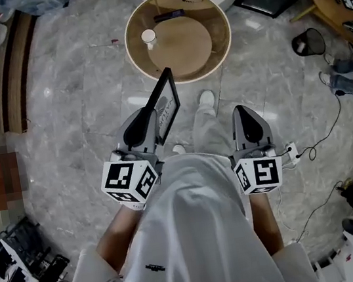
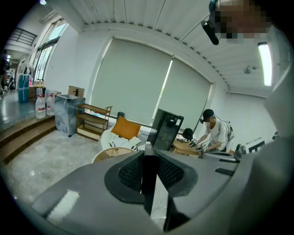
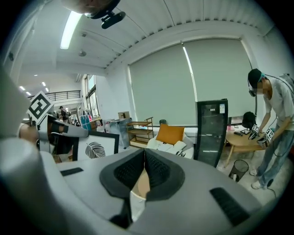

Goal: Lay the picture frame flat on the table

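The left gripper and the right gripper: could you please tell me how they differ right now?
The left gripper is clamped on the edge of the picture frame; the right gripper holds nothing. The left gripper's jaws are held apart by the frame; the right gripper's jaws meet at their tips. Both are grey and are carried side by side, short of the round table.

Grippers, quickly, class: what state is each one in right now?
Left gripper: closed on the edge of the picture frame.
Right gripper: closed, nothing between its jaws.
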The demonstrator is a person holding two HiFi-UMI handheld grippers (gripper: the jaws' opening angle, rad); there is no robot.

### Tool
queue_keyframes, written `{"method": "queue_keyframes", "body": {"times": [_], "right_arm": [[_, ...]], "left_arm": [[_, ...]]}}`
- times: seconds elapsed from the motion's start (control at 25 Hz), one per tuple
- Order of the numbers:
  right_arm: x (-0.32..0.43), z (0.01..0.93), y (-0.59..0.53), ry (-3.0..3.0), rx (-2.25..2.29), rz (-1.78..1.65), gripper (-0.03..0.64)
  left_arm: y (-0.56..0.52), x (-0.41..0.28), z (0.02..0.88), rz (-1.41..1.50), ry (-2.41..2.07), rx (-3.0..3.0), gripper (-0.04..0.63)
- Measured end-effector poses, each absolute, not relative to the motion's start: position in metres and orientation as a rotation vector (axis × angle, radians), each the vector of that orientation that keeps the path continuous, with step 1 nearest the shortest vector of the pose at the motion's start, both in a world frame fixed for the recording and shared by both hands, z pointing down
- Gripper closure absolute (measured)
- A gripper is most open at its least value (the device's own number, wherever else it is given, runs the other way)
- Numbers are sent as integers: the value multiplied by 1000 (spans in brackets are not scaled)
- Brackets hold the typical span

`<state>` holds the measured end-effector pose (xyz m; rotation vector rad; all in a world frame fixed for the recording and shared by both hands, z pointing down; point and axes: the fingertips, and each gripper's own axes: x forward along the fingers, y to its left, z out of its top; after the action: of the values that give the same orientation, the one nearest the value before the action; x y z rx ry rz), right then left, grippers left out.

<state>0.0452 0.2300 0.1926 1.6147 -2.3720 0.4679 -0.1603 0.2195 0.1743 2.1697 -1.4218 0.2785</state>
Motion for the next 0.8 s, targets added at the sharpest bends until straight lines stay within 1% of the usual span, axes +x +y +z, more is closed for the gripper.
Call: {"method": "queue_keyframes", "body": {"times": [0.16,0.36,0.8], "right_arm": [[76,198,169,-2392,1572,499,611],[105,197,113,-2415,1584,521,611],[119,184,48,-2421,1571,469,611]], "left_arm": [[159,-126,171,224,-1413,2114,531],[104,-92,164,272,-1453,2117,531],[47,-69,158,316,-1446,2144,531]]}}
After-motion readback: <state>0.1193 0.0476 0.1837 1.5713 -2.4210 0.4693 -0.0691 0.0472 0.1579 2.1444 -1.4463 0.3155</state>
